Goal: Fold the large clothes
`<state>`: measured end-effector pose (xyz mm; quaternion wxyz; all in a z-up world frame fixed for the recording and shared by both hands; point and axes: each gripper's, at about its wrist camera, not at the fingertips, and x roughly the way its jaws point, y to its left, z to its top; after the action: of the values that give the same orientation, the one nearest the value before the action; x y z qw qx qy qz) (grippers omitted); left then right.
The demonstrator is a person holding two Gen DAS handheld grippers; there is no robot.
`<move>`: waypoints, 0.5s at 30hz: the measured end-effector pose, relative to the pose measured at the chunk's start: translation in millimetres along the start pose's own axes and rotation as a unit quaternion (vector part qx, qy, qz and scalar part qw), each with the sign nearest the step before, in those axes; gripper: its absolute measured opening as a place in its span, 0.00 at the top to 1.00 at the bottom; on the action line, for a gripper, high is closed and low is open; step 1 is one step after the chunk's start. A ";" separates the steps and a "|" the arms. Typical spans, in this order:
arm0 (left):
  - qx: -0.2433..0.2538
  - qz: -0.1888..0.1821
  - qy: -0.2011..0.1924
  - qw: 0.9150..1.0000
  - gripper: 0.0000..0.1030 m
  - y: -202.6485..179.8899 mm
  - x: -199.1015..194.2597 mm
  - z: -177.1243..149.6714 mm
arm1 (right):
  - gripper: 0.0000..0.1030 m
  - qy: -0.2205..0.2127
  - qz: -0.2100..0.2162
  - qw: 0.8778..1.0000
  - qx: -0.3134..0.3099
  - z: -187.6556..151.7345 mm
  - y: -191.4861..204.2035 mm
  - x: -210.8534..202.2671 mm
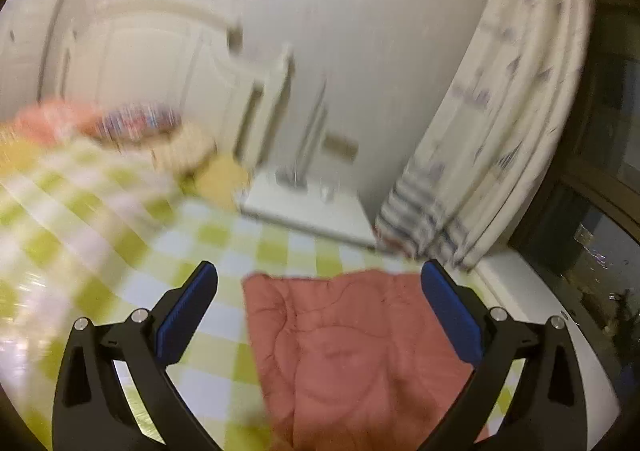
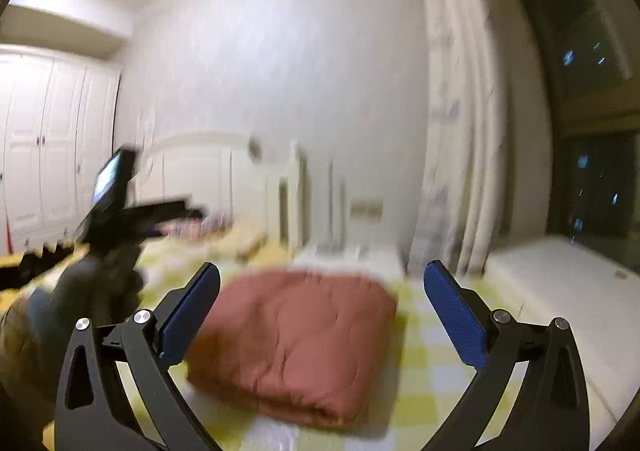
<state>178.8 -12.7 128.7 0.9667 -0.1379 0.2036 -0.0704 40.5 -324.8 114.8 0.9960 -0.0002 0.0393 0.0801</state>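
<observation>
Pink quilted garment (image 2: 292, 343) lies folded, lower centre of frame, on checked bed (image 2: 424, 363). Left claw (image 1: 320, 311) and right claw (image 2: 322, 315) both spread apart, empty, above it; folding looks done, likely why nothing's gripped.

Rust-pink quilted garment (image 2: 292, 339) on green-white checked bedsheet (image 1: 100, 235)
</observation>
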 end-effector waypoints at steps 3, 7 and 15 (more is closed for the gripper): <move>0.029 0.042 -0.058 0.997 0.02 -15.0 -64.0 -13.4 | 0.04 -0.014 -0.004 1.000 0.021 4.4 0.3 -15.7; 0.073 0.070 -0.126 0.987 0.02 -39.5 -123.2 -60.2 | 0.04 0.014 0.004 0.999 0.033 -13.4 6.0 -21.5; 0.100 0.045 -0.035 0.993 0.02 -69.8 -125.2 -135.1 | 0.04 0.095 -0.006 0.992 0.085 -54.5 -0.1 -20.4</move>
<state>3.9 -87.2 77.4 0.9845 -0.0335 0.1672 -0.0419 16.2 -328.6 62.0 0.9846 0.0768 0.1405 0.0701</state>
